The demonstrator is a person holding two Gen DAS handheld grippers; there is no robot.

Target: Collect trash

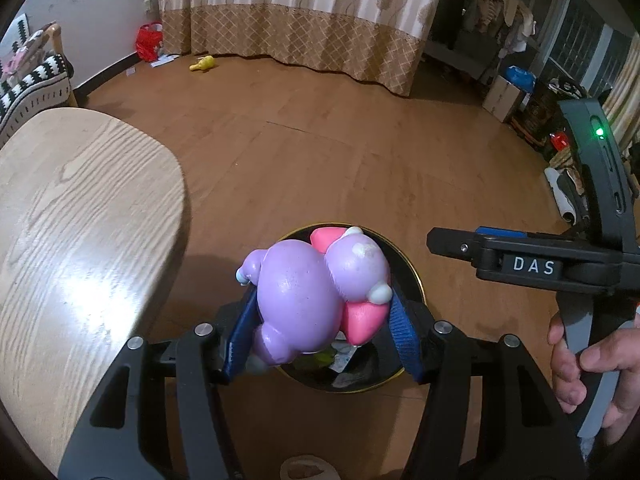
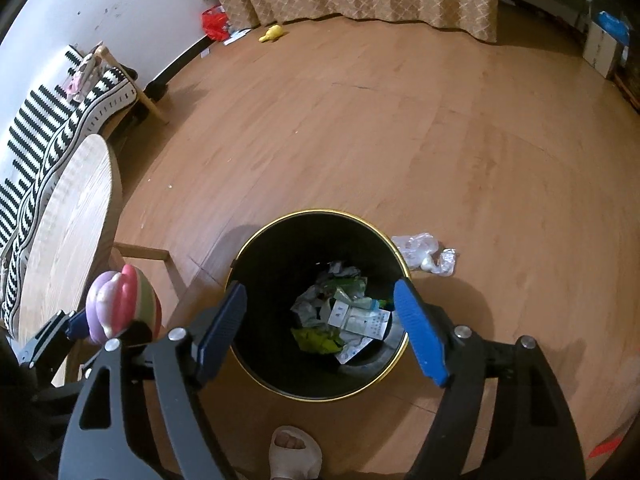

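The left gripper (image 1: 320,300) clamps a purple squishy toy (image 1: 308,296) above the black bin's gold rim (image 2: 320,213); the right gripper (image 2: 320,332) hangs wide apart over it, wooden table edge (image 2: 114,184) beside.

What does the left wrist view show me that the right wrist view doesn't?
Left wrist only: the left gripper shut on the purple toy over the trash bin, and the person's hand on the right gripper's handle. Right wrist only: the open right gripper, paper trash inside the bin, a crumpled plastic wrapper on the floor. Both: toy, bin, wooden table.
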